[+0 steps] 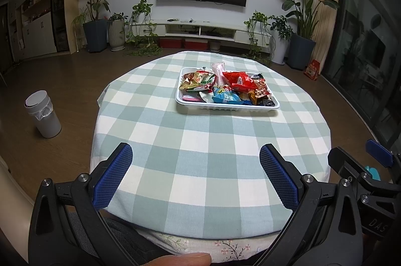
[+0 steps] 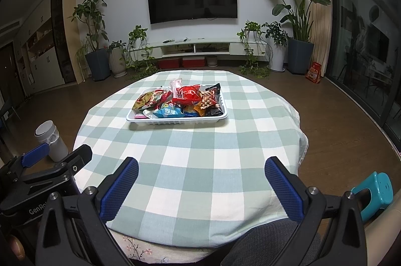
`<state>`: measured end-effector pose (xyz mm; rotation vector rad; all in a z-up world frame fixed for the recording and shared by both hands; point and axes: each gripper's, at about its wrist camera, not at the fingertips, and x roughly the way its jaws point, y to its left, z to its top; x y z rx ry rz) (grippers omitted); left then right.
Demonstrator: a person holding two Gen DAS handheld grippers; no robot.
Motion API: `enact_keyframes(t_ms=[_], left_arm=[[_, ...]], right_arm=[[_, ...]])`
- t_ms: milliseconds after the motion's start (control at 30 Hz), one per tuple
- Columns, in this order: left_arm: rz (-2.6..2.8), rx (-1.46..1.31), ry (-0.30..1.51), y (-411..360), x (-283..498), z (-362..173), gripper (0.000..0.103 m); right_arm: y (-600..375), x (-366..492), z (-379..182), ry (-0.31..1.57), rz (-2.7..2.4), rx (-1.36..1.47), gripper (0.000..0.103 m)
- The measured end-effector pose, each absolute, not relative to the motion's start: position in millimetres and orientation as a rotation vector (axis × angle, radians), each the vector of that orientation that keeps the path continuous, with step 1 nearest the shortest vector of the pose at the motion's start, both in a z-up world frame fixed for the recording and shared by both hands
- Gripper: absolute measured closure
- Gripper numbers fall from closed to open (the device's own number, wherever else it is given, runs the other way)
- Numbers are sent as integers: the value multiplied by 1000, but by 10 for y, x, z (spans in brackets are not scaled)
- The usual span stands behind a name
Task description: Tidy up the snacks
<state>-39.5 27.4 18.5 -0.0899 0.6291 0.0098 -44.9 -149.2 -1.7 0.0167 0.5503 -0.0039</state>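
Your left gripper (image 1: 195, 165) and right gripper (image 2: 201, 178) gape empty (well back); snacks (image 1: 225, 88) sit heaped in the tray (image 1: 190, 108), either gathered or awaiting sorting.

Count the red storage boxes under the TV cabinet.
2. Both sit on the floor beneath the white TV cabinet: the left red box and the right red box, side by side. Plants could hide others.

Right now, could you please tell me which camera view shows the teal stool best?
The right wrist view shows it best: the teal stool stands on the floor at the lower right, its seat and a leg visible. In the left wrist view only a small teal sliver peeks out behind the right gripper.
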Motion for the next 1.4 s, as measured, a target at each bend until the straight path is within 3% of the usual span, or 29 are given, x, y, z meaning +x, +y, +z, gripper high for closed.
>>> enact_keyframes(t_ms=[1400], left_arm=[[9, -87, 631, 267, -400, 190, 0]], right_arm=[[-1477, -451, -25, 559, -2, 15, 0]])
